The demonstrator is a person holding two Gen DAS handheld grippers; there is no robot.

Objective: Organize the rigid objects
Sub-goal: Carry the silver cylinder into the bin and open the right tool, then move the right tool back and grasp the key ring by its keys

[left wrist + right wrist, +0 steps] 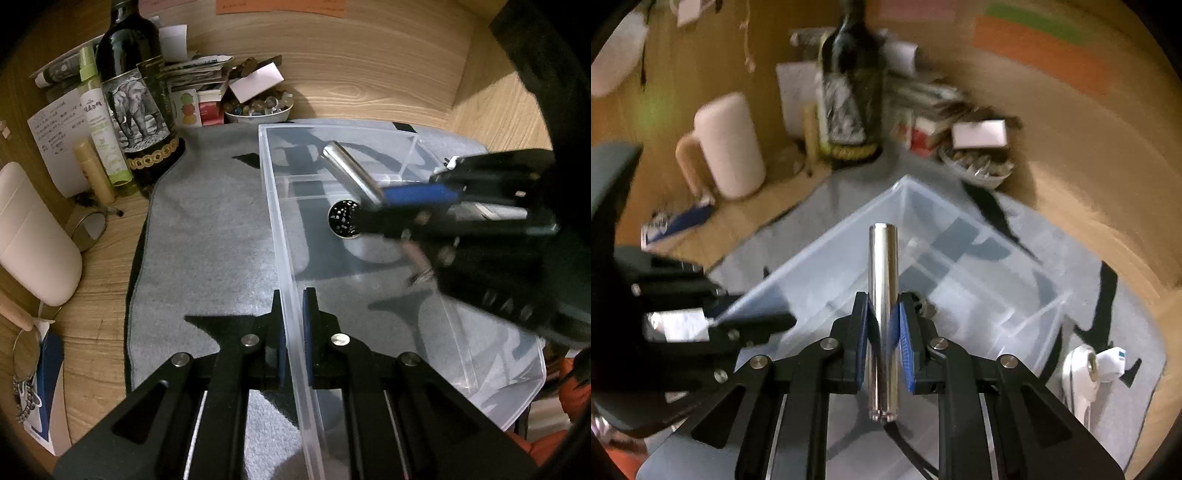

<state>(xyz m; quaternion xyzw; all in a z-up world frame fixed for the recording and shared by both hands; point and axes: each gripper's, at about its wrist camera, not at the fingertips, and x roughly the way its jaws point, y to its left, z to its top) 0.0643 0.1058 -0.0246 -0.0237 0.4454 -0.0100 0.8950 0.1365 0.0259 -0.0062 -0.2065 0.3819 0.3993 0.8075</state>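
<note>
one view alone shows white plug [1108,363] beside bin [960,236]

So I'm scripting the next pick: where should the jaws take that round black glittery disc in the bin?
Across its rim, coming straight down from above: the glittery disc lies flat on the clear bin floor, so only its round edge offers opposing faces.

I see a shiny silver metal cylinder [883,295], clear plastic bin [291,314] on grey cloth [207,236], black speckled round lid [344,218], dark bottle [136,92] with elephant-print label, blue-padded black fingers [905,332].
</note>
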